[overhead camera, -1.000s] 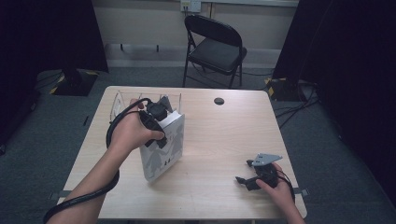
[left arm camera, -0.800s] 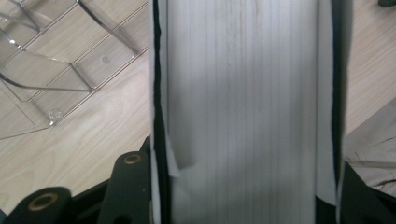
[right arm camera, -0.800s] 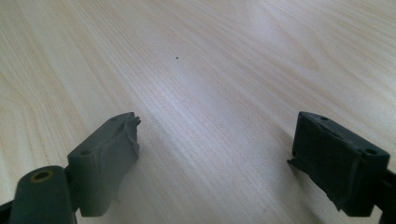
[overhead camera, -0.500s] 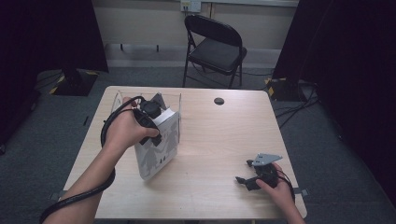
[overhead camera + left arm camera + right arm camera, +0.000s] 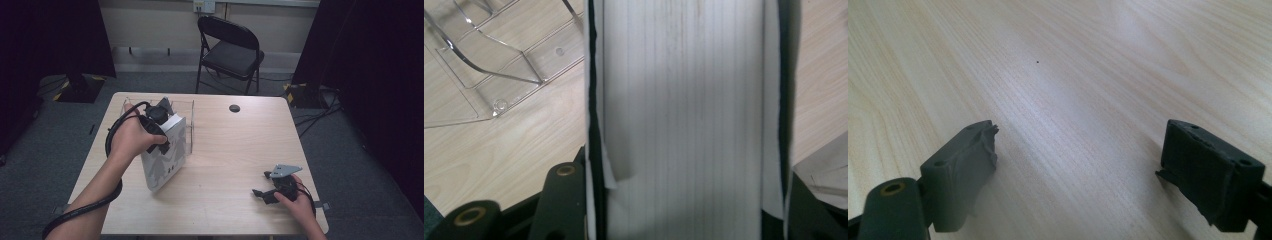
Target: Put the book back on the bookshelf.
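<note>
The right gripper has its two dark jaws rising from the bottom edge, spread wide apart with nothing between them. Beyond them lies the pale wooden table, its grain running slantwise toward the far side. A tiny dark speck sits on the wood (well beyond the jaws, slightly left of centre).

A light wooden table stands on grey carpet. Beyond its far edge a black folding chair faces a pale wall. Dark curtains hang at both sides.
</note>
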